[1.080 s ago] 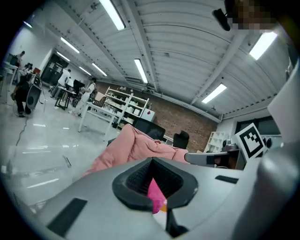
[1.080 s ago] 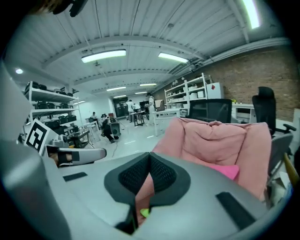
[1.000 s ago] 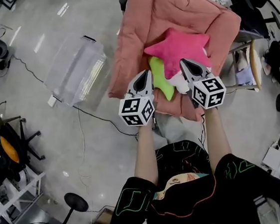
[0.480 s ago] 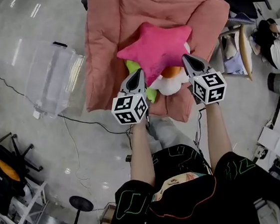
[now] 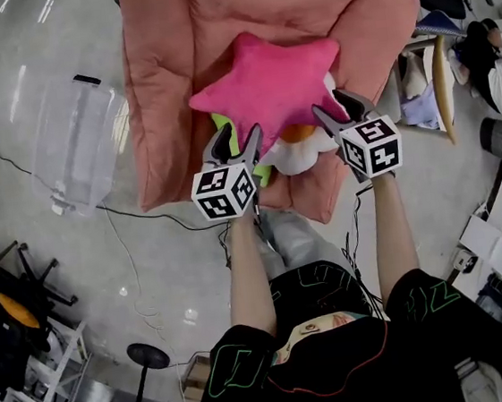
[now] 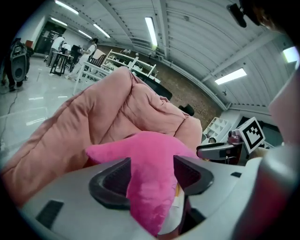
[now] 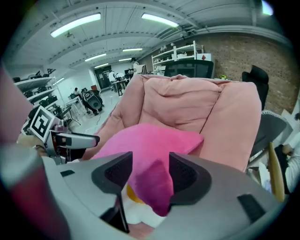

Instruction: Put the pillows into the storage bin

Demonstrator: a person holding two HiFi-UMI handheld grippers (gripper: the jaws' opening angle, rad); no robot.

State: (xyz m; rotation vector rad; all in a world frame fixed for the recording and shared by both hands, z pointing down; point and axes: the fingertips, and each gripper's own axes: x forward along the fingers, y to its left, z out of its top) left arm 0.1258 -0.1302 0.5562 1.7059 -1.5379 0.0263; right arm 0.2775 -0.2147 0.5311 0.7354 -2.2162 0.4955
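Observation:
A pink star pillow (image 5: 264, 81) lies on a salmon quilt (image 5: 172, 60) draped over a chair. Under it show a green pillow (image 5: 222, 123) and a white and orange one (image 5: 301, 150). My left gripper (image 5: 238, 138) has its jaws opening, with one star arm (image 6: 150, 164) lying between them. My right gripper (image 5: 332, 105) is opening too, around another arm of the star (image 7: 152, 154), with a gap beside one pad. The clear storage bin (image 5: 77, 139) stands on the floor to the left of the chair.
A black cable (image 5: 131, 214) runs across the floor below the bin. Chairs and a seated person (image 5: 500, 54) are at the right edge. Shelving and a black chair (image 5: 14, 295) crowd the lower left, next to a round stand base (image 5: 148, 355).
Both grippers have moved forward onto the star pillow, and their jaws have gone from shut to spread around its arms. The head view has shifted toward the chair.

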